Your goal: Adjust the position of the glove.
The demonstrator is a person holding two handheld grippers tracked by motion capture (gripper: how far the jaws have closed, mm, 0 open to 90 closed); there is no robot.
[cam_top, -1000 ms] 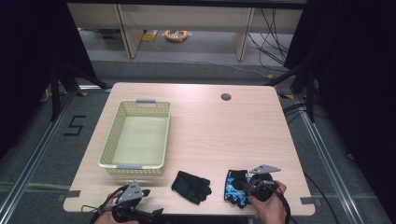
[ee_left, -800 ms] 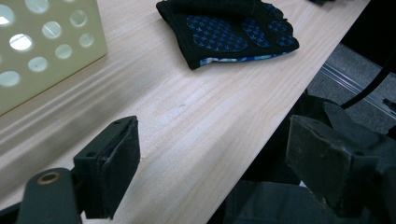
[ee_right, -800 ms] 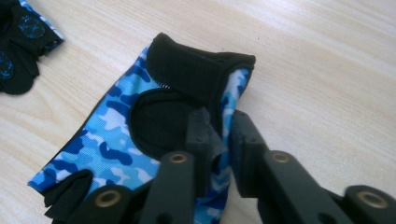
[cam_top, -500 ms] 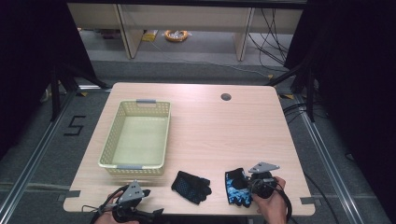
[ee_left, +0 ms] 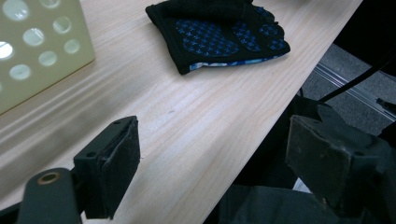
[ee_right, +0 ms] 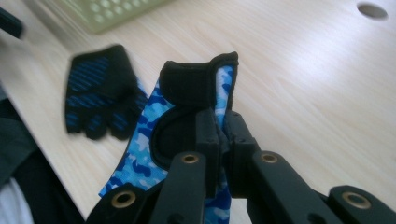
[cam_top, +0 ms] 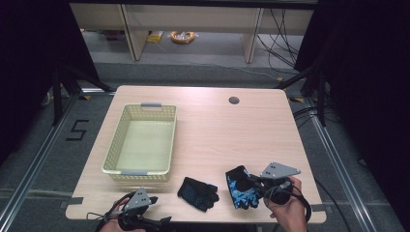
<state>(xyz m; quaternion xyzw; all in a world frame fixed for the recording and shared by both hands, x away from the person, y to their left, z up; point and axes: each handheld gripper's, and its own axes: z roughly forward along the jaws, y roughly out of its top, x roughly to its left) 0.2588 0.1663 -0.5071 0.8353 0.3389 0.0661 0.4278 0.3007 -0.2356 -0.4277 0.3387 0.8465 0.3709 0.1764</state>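
Note:
A blue camouflage glove (cam_top: 239,191) with a black cuff hangs partly lifted near the table's front right. My right gripper (cam_top: 253,183) is shut on its cuff edge. In the right gripper view, the jaws (ee_right: 223,135) pinch the glove (ee_right: 187,88) tightly, and the fabric folds up above them. A second glove (cam_top: 198,193), black with blue dots, lies flat on the table to its left, also visible in the right gripper view (ee_right: 100,91). My left gripper (cam_top: 151,199) rests at the front left edge, open with nothing between its jaws (ee_left: 219,158). The black glove (ee_left: 219,32) lies ahead of it.
A pale yellow perforated basket (cam_top: 112,145) stands empty on the left half of the wooden table (cam_top: 232,135); its wall (ee_left: 37,46) shows close by in the left gripper view. A round cable hole (cam_top: 234,100) lies at the back right. The table's front edge is close to both hands.
My right gripper has risen a little, taking the camouflage glove's cuff up off the table. The left gripper and the black glove have stayed put.

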